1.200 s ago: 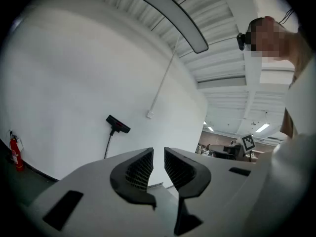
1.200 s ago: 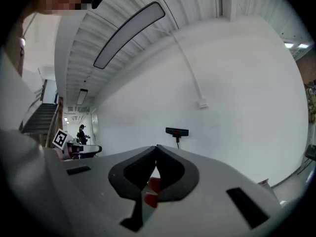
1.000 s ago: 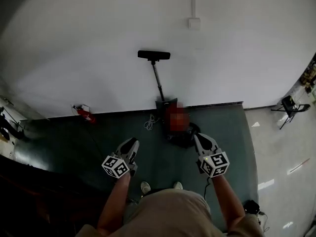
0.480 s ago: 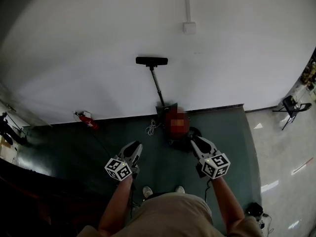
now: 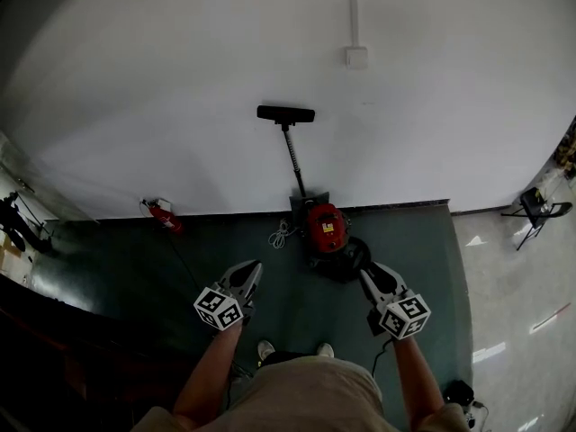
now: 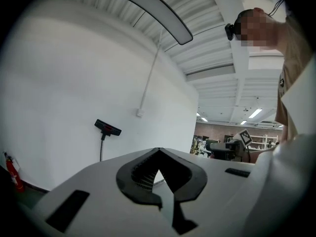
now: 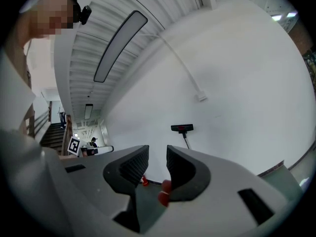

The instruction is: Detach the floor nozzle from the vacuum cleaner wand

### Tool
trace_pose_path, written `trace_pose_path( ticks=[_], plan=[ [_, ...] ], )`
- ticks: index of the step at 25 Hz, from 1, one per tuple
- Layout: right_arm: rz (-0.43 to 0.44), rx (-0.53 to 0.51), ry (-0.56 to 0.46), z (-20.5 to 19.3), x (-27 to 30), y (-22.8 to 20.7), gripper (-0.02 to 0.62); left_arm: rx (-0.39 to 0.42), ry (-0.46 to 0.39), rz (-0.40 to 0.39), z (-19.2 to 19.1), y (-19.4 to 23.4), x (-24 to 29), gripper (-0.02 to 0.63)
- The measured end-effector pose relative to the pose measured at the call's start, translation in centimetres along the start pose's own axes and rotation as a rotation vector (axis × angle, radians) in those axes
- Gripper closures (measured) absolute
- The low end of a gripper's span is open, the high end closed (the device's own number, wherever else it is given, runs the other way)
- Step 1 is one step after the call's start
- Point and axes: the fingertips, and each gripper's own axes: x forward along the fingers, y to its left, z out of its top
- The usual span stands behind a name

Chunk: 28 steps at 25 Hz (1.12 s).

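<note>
1. Clearly, the nozzle [image 5: 285, 113] was on the wand [image 5: 294, 156], at its top end. It showed as a black bar set crosswise, high against the far wall [image 5: 135, 106].
2. The wand ran down the wall to the red vacuum [image 5: 325, 227], which stood on the floor at the wall's foot, a little right of centre.
3. A white cord [image 5: 280, 234] lay coiled just left of the vacuum. A dark round part, too dim to name, sat against the vacuum's near-right side.
4. The right gripper [image 5: 369, 270] pointed toward the vacuum from the near side, close by that dark part. Its fingers stood apart, having just been opening, and nothing was between them; its own view showed only a patch of the red vacuum through the gap, beyond them.
5. The left gripper [image 5: 253, 268] was held to the left, level with the right one and well apart from the vacuum. Its fingers were pressed together with nothing caught in them.
6. Both grippers were over a green mat [image 5: 117, 268] that reached the foot of the wall.
7. A red extinguisher [image 5: 165, 216] stood far left at the wall's foot.
8. A small box [image 5: 356, 57] was on the wall above and right of the nozzle, with a thin conduit rising from it.
</note>
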Motion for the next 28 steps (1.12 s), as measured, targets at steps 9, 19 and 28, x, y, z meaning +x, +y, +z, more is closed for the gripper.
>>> trace_pose_path(
  ticks=[9, 19, 28],
  plan=[
    [0.031, 0.036, -0.042, 0.6, 1.2, 0.9, 0.497, -0.011, 0.034, 0.006, -0.2, -0.2, -1.1, 0.601],
    [0.066, 0.036, 0.019, -1.6, 8.7, 2.7, 0.497, 0.063, 0.107, 0.012, -0.3, 4.2, -2.1, 0.600],
    [0.026, -0.010, 0.031, -0.9, 16.2, 4.7, 0.497, 0.010, 0.145, -0.024, -0.5, 12.4, -0.5, 0.600]
  ],
)
